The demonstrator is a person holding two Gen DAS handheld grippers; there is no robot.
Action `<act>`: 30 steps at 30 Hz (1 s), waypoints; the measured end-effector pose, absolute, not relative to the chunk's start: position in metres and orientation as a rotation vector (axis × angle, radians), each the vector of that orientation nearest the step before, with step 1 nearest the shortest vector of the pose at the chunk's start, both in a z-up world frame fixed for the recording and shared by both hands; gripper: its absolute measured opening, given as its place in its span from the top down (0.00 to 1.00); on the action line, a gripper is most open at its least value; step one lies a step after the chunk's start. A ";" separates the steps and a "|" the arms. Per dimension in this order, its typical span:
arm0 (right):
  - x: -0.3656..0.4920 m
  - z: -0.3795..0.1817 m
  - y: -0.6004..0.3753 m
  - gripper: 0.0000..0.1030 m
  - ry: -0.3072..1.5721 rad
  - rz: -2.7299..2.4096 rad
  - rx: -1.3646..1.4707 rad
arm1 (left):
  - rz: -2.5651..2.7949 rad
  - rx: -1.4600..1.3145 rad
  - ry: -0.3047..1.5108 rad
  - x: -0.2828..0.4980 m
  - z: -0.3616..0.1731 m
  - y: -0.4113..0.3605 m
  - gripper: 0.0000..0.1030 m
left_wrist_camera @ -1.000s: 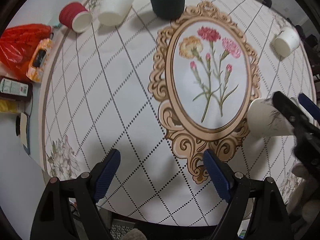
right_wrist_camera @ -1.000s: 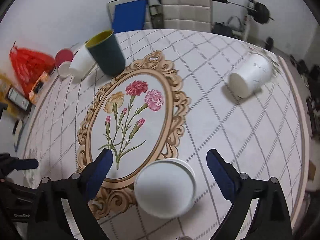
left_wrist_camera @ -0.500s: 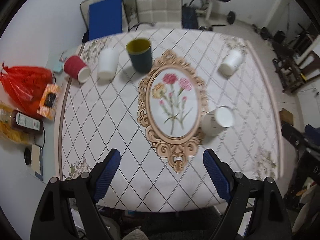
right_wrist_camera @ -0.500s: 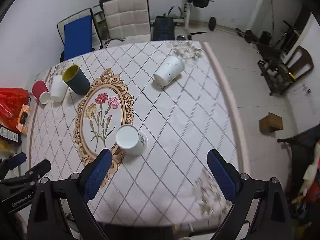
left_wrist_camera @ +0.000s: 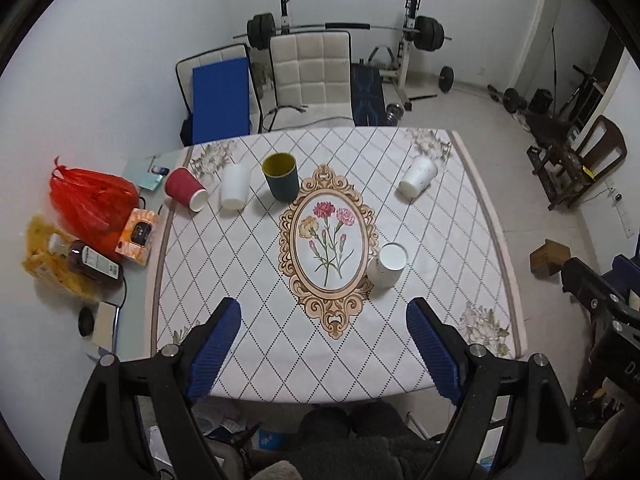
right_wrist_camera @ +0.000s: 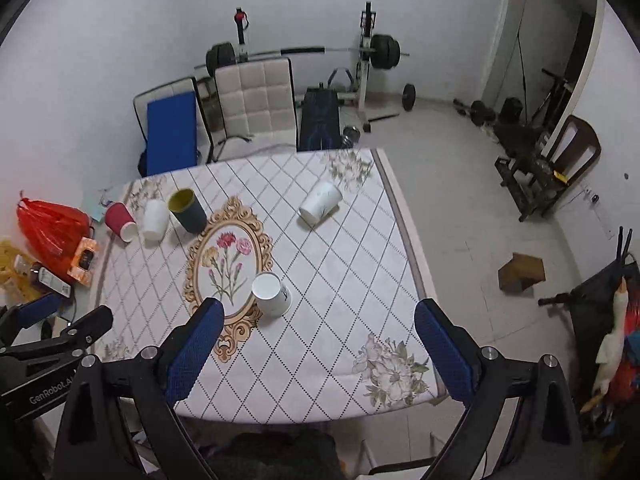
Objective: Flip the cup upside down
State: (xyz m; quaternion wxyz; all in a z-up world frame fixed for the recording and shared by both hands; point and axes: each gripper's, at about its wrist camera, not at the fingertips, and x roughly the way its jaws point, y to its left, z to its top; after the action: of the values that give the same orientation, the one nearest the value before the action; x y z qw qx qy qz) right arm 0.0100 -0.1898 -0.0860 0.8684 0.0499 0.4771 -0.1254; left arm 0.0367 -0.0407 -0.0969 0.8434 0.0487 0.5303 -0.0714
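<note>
Cup [left_wrist_camera: 387,266] stands upside down on the table [left_wrist_camera: 256,320], flat base up and axis vertical, touching the right edge of the oval flower frame [left_wrist_camera: 329,246]. "GenRobot" is legible on the left gripper's body in the right wrist view. Left gripper [left_wrist_camera: 326,354] and right gripper [right_wrist_camera: 318,354] both hang above the table's near edge, jaws spread wide, holding and touching nothing.

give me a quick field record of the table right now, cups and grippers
flipped cup: white paper cup standing base up beside the floral oval
upright cup: dark green cup, mouth up
cups on their sides: red cup, white cup, far white cup
left hand-held gripper: open, holds nothing
right hand-held gripper: open, holds nothing
surface: table, diamond-pattern cloth
</note>
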 end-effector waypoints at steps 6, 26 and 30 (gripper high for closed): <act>-0.023 -0.039 -0.193 0.04 0.957 -0.246 0.126 | -0.140 0.080 1.090 0.017 -0.067 -0.043 0.18; -0.040 -0.005 -0.199 0.03 0.933 -0.234 0.093 | -0.094 0.074 1.013 0.000 -0.045 -0.052 0.04; -0.039 -0.002 -0.199 0.03 0.922 -0.233 0.083 | -0.089 0.067 1.014 -0.001 -0.044 -0.052 0.04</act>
State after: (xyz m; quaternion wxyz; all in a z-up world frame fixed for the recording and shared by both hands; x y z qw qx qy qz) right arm -0.0385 -0.1989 -0.0022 0.8882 0.0398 0.4438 -0.1120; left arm -0.0007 -0.0517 -0.0441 0.8726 0.0320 0.4855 -0.0426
